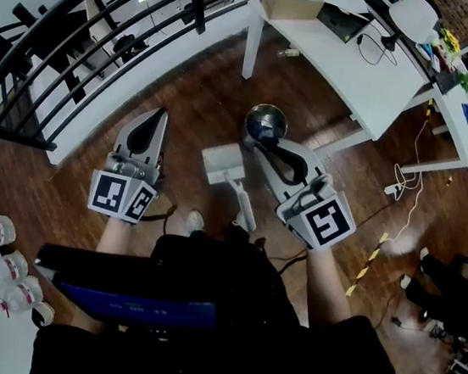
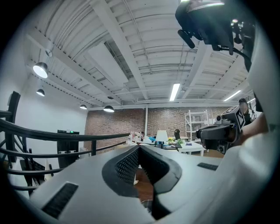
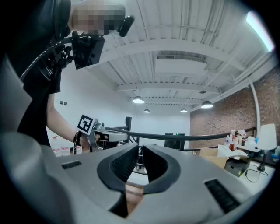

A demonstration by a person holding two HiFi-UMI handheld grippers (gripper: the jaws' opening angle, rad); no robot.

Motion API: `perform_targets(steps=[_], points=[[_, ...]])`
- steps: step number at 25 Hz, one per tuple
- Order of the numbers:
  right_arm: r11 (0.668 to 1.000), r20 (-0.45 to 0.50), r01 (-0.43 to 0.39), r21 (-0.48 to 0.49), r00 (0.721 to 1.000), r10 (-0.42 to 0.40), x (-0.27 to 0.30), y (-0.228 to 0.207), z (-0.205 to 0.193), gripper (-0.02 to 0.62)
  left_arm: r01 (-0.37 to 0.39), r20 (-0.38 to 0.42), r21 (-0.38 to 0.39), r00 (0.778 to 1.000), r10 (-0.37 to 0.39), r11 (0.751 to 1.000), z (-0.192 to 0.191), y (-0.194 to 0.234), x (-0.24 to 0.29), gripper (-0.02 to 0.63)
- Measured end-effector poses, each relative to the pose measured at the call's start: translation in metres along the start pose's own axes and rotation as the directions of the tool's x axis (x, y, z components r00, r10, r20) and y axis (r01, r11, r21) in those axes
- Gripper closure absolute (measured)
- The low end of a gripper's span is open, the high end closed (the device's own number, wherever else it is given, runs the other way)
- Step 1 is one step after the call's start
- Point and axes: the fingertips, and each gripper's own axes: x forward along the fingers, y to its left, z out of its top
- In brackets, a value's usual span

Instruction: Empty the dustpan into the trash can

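A pale grey dustpan (image 1: 222, 165) lies on the wooden floor between my two grippers, its long handle pointing back toward my feet. No gripper holds it. Just beyond it stands a round, shiny metal trash can (image 1: 265, 123) with its top open. My left gripper (image 1: 155, 117) hangs left of the dustpan, shut and empty; in the left gripper view its jaws (image 2: 139, 149) meet over nothing. My right gripper (image 1: 252, 140) is above the dustpan's right side, with its tips near the can's rim. The right gripper (image 3: 140, 151) has its jaws drawn together to a thin slit with nothing between them.
A white table (image 1: 353, 65) with a cardboard box (image 1: 284, 0) and clutter stands behind the can. A black railing (image 1: 66, 31) runs along the left. Cables and a power strip (image 1: 401, 185) lie on the floor at right. Bottles (image 1: 1, 267) stand at the lower left.
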Motion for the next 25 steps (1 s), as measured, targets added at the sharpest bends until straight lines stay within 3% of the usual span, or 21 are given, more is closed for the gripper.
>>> perform_targets(steps=[3, 25], points=[[1.000, 0.007, 0.012, 0.003, 1.000, -0.012, -0.001, 0.002, 0.002, 0.592, 0.002, -0.007, -0.004, 1.000, -0.002, 1.000, -0.002, -0.002, -0.001, 0.601], [0.999, -0.040, 0.036, 0.002, 0.999, -0.036, -0.011, -0.011, -0.010, 0.594, 0.005, -0.027, -0.012, 1.000, -0.006, 1.000, -0.009, -0.009, 0.006, 0.601]])
